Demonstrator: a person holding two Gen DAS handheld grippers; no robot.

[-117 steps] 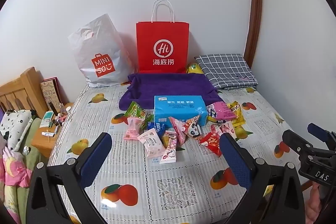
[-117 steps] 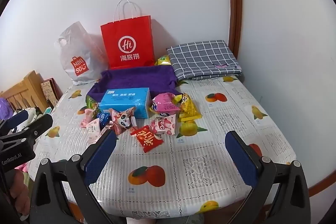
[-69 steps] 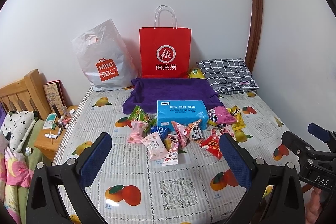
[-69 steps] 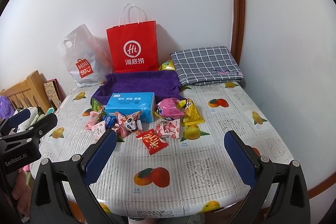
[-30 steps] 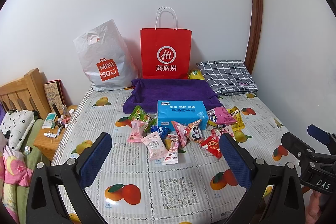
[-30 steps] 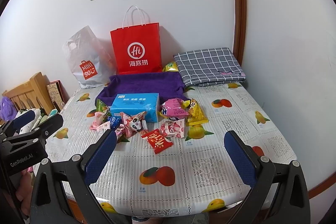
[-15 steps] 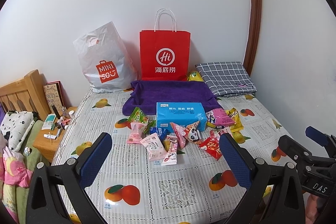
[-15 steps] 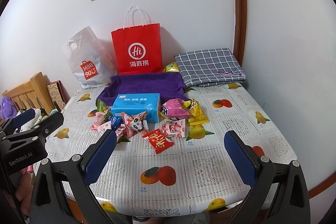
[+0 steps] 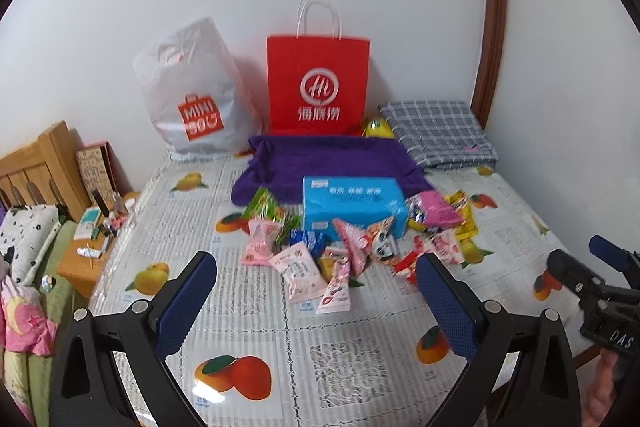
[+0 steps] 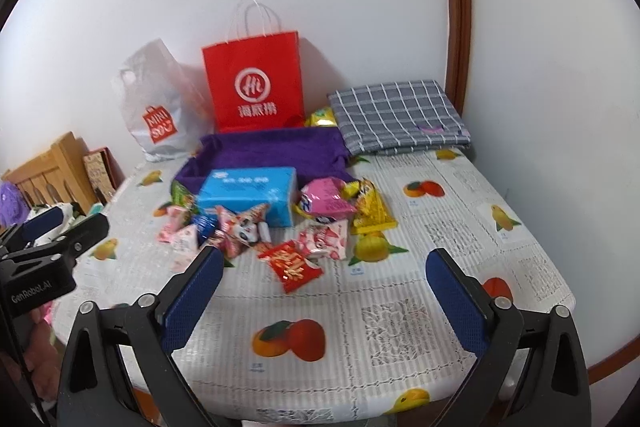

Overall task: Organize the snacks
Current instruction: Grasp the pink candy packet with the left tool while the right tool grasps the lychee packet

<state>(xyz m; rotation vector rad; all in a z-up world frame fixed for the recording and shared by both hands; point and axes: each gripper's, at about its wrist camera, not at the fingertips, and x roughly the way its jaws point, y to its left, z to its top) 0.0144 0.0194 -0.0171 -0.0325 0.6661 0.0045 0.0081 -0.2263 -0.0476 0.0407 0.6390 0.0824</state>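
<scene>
Several small snack packets lie heaped in the middle of a fruit-print tablecloth, in front of a blue tissue pack. Among them are a red packet, a pink bag and a yellow packet. Behind the pack lies a purple cloth tray. My left gripper hangs open above the near side of the table, short of the pile. My right gripper is wide, its jaws closing slightly with nothing between them, and it hovers just short of the red packet.
A red paper bag and a white plastic bag stand against the back wall. A folded checked cloth lies at the back right. A wooden bed frame and a cluttered stool are left of the table.
Both grippers have sunk a little toward the table. The snacks lie where they were.
</scene>
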